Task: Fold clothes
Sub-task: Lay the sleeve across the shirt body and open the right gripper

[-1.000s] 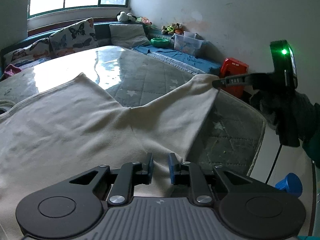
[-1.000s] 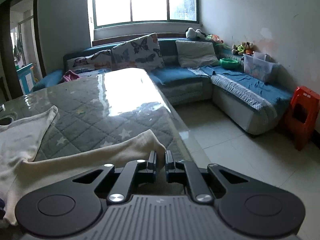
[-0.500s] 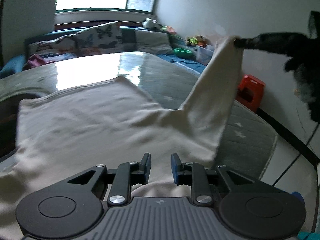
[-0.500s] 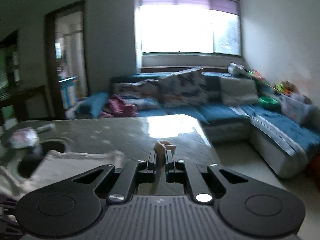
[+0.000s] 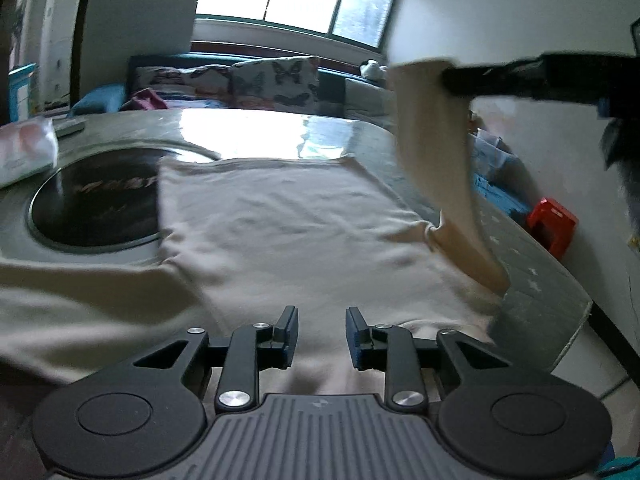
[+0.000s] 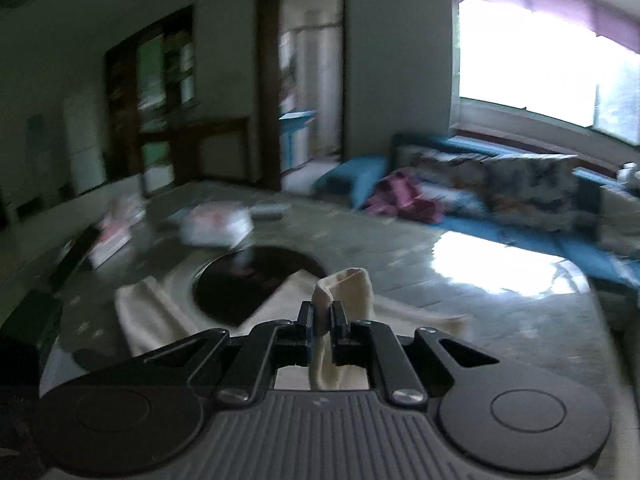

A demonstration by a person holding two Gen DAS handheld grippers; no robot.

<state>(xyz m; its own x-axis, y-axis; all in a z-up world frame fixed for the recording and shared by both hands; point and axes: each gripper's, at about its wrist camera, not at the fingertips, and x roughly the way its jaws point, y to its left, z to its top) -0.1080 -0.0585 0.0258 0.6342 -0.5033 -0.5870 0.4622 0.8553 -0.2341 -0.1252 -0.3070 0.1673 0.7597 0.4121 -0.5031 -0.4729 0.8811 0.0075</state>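
Fingers: right gripper (image 6: pixel 321 316) pinched on sleeve (image 5: pixel 436 152) cuff, raised at right; left gripper (image 5: pixel 322 330) just opening, empty. Cream garment (image 5: pixel 288 232): flat on table (image 5: pixel 532 256). Likely light, limp, non-slippery; grasp edges, cuffs.

Left hand-held gripper (image 5: pixel 321 334) jaws just opening, empty, right hand-held gripper (image 6: pixel 321 316) clamped shut
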